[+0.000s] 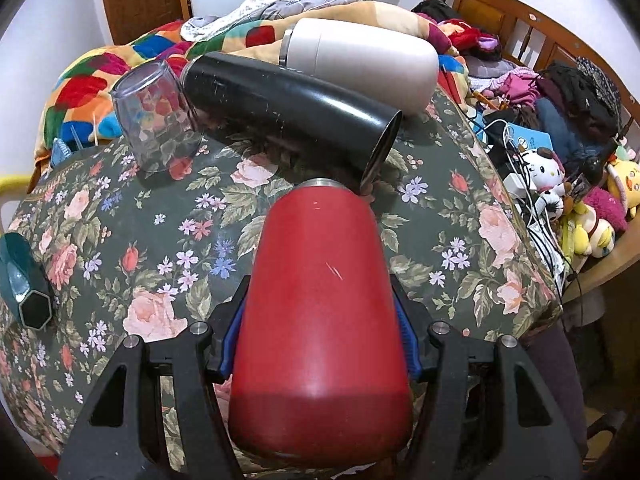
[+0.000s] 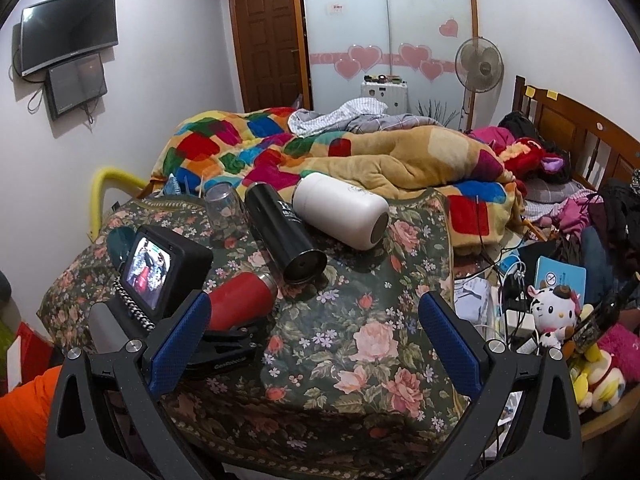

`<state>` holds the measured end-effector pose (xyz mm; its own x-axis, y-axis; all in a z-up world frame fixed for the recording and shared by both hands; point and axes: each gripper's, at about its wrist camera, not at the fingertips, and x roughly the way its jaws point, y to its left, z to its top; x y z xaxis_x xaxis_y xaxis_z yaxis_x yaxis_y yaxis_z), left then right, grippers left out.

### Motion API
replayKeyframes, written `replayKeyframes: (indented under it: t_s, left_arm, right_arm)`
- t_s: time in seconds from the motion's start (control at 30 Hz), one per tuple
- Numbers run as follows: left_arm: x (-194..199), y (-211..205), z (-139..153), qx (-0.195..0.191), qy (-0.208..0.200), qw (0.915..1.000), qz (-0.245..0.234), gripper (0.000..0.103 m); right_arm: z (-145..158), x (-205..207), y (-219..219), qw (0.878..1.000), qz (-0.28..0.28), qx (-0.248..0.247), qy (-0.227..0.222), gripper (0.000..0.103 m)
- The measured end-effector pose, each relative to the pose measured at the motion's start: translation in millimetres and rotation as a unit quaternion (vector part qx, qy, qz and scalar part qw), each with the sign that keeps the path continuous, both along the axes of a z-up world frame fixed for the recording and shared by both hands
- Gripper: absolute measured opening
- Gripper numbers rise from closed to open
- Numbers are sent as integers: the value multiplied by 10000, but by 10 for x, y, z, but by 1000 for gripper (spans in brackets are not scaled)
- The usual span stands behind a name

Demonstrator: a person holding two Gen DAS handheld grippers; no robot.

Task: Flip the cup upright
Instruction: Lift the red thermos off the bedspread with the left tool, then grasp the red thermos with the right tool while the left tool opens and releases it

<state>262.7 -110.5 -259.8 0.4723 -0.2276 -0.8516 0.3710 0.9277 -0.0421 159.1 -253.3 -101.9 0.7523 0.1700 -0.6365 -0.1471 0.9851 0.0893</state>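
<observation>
Collision risk: left gripper [image 1: 320,340] is clamping the red metal cup [image 1: 320,320] lying on the floral cloth [image 1: 120,240], its steel mouth nearing the black steel flask [image 1: 288,112], while right gripper [image 2: 316,344] is idling open

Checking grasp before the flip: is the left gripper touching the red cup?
Touching: the left wrist view shows the left gripper pads pressed against both sides of the red cup.

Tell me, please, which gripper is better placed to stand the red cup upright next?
Left: the left gripper already clamps the lying red cup; the right gripper is open and empty.
</observation>
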Motion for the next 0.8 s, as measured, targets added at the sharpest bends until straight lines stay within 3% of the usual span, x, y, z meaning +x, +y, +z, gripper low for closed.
replayKeyframes:
  t_s: [0.23,0.53,0.8]
  left_arm:
    - [-25,21,-159,32,259,9997,8,61]
    - [-27,107,-115,-142,437,9989,70,63]
    - [-268,500,317,-289,-98,9989,355,77]
  right_arm:
    - [-69,38,26,9999,37,-31,117,103]
    - [-103,82,75,9996,104,-56,247,103]
    - [-152,191,191,9992,188,-96,341,103]
